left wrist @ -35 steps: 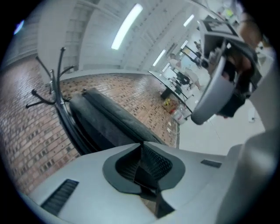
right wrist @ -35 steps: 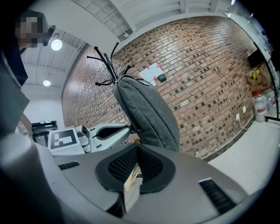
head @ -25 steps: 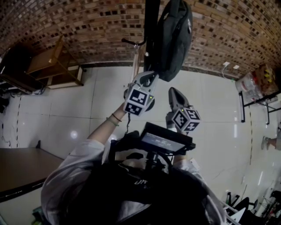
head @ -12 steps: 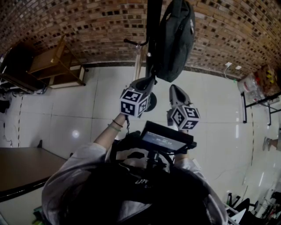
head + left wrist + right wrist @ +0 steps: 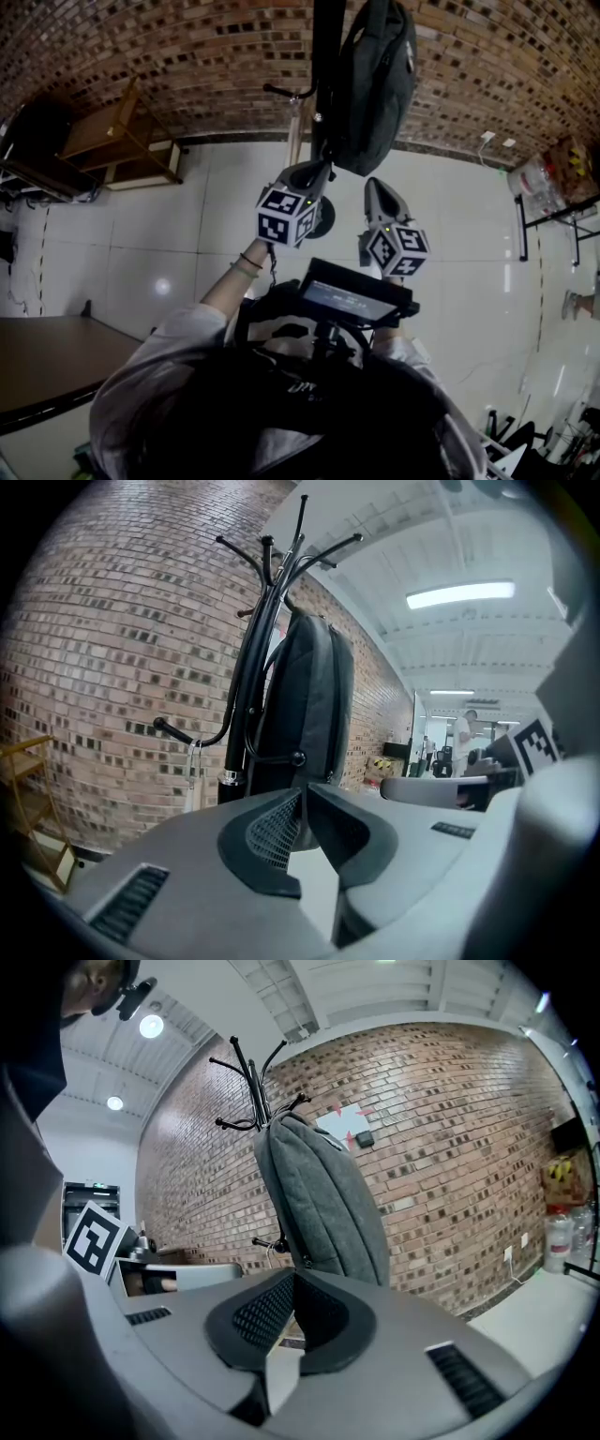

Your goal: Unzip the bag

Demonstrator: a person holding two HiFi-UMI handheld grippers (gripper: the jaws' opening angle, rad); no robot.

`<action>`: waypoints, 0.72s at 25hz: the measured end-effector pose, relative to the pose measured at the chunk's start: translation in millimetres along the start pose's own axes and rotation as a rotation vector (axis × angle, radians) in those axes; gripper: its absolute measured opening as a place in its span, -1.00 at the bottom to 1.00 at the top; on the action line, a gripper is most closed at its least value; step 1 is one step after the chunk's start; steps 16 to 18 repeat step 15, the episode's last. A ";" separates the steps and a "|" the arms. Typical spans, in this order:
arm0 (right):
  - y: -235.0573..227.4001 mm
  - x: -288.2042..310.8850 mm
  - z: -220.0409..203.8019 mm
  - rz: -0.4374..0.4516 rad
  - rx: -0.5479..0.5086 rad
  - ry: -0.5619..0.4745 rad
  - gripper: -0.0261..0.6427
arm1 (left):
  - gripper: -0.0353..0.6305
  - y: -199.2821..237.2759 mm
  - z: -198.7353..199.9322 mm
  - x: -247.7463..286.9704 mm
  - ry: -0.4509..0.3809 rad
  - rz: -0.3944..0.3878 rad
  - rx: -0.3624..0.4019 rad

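Head view, observer's question: where did the bag hang, and how did you expect it to handle?

Operator: It hung off the floor from the coat stand, against the brick wall, directly ahead of both tools. I judged it a soft, dark grey fabric pack, fairly light and free to swing, so a pull on the zip alone would likely drag the whole body along. I meant to pinch the fabric beside the zip's closed end with one tool and take the pull tab with the other. No view showed me the tab clearly.

Observer: How did the fingers stand?

Operator: My left gripper sat just below the bag's bottom edge, its jaws drawn together with nothing between them. My right gripper was near it, a little lower, its jaws likewise closed and empty. Neither touched the bag, as far as I could tell.

Observer: What differed from a second earlier?

Operator: I had rolled the left gripper, so its marker cube showed a different face, and its tip stayed under the bag. The right gripper had barely shifted. Over the last half second almost nothing moved.
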State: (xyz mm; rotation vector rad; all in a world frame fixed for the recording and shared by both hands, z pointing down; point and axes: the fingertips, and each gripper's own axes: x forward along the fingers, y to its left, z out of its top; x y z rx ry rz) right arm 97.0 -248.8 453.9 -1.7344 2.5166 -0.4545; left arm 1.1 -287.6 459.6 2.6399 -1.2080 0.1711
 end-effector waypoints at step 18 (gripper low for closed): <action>1.8 4.6 -0.9 0.003 -0.007 0.002 -0.93 | -0.81 12.6 -8.1 0.5 0.025 0.016 -0.003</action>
